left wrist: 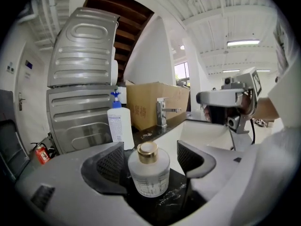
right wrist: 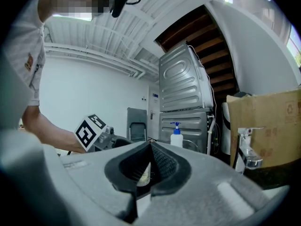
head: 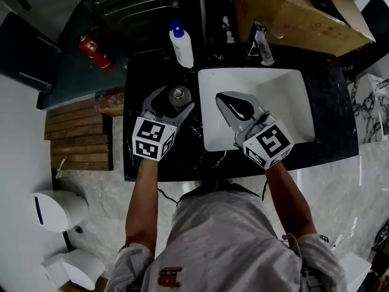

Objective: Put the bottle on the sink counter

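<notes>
One frosted bottle (left wrist: 148, 172), likely fragile, slippery glass, stands between left gripper's (head: 175, 98) spread jaws; grip mid-body. Right gripper (right wrist: 150, 153) pressed together.

The bottle (head: 179, 93) stands on the counter (head: 141, 78) left of the basin (head: 285, 96), between my left gripper's (head: 177, 98) parted jaws; a pump bottle (head: 181, 45) stands behind it.

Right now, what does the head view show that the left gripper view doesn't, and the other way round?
Head view only: the wooden slats left of the counter, and the marker cube on the left gripper.
Left gripper view only: the bottle's printed label, side on, and the ceiling lights.
Both: the bottle standing on the black counter between the open left gripper's fingers, untouched by them, plus the pump bottle, tap, cardboard box and sink.
</notes>
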`<control>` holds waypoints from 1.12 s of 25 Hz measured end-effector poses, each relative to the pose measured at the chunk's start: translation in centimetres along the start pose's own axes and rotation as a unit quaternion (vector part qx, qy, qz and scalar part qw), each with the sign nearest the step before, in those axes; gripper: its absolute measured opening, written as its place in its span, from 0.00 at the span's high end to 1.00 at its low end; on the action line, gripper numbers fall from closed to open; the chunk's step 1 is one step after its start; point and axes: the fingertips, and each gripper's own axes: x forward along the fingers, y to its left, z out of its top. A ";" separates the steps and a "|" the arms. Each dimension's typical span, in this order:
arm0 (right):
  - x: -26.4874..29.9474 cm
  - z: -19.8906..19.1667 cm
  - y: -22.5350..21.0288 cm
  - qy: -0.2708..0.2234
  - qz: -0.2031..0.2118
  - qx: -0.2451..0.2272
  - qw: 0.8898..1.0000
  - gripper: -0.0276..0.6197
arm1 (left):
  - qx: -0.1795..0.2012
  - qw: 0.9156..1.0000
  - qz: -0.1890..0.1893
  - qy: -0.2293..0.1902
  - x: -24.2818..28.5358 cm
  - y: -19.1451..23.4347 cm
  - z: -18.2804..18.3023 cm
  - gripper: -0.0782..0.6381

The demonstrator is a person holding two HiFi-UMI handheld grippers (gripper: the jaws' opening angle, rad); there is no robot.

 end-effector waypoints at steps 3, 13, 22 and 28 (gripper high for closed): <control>0.2 0.9 0.3 -0.009 0.005 -0.002 1.000 0.95 | -0.002 0.997 0.008 -0.079 -2.5 -0.3 3.9 0.42; -0.4 4.2 2.0 -0.048 0.019 -0.009 0.999 0.95 | -0.021 0.968 -0.011 -0.249 -8.7 -4.3 12.7 0.76; -1.7 5.8 3.1 -0.068 0.020 -0.016 0.997 0.96 | -0.013 0.967 -0.028 -0.254 -9.2 -7.1 13.6 0.89; -2.3 6.1 3.8 -0.074 0.021 -0.026 0.997 0.96 | -0.012 0.968 -0.029 -0.249 -9.1 -8.0 13.4 0.89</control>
